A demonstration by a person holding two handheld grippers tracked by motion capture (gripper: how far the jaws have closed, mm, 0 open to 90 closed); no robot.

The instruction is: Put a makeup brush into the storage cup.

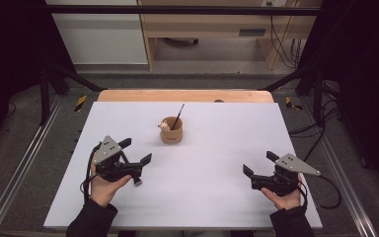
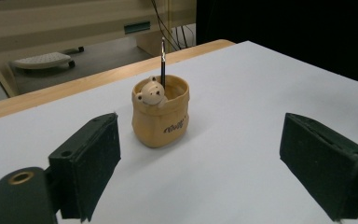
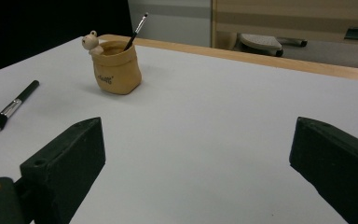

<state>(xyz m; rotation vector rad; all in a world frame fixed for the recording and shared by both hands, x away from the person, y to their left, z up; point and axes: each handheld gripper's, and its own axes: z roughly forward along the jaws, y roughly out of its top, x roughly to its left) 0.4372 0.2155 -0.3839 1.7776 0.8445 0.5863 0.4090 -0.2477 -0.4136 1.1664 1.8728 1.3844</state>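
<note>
A small dark script word on the tan pot's [image 2: 161, 116] front, ahead between the left fingers, is too blurred to read.

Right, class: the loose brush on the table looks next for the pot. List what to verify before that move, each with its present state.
1. Left gripper jaws apart, nothing between them: ok.
2. Right gripper jaws apart, nothing between them: ok.
3. Bear pot upright on the table: ok.
4. Thin brush already standing in the pot, leaning on the rim: ok.
5. Flat brush lying on the table, apart from the pot and free to grasp: ok.
6. Enough room in the pot for a second brush: cannot tell.
</note>
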